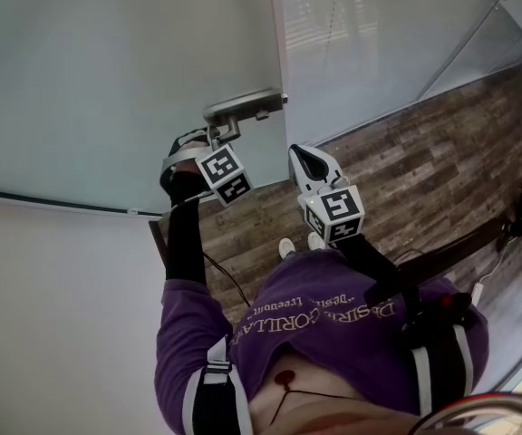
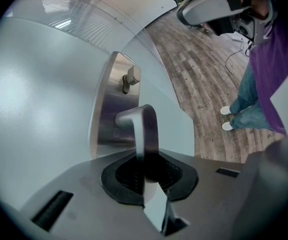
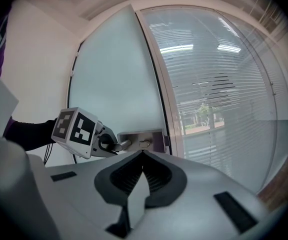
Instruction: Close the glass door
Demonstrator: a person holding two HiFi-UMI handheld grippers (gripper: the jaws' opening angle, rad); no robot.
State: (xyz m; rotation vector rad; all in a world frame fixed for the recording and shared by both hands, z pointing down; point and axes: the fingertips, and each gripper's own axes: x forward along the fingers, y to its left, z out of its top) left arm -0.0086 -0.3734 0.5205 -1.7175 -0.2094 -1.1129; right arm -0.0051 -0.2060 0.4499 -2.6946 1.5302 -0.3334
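- my left gripper (image 2: 145,166) is clenched on the metal handle (image 2: 143,126), at the free edge of the frosted glass door (image 2: 39,99).
- my right gripper (image 3: 143,156) hangs nearby, jaws together, empty.
- i judge the door heavy, stiff and breakable, and the handle slippery but the right place to hold.

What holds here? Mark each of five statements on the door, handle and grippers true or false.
1. The left gripper is shut on the lever handle. True.
2. The right gripper grips the handle too. False: it is shut on nothing, off the door.
3. A thumb-turn shares the metal plate with the handle. True.
4. The floor is carpeted. False: wood planks.
5. The glass door is clear. False: frosted.
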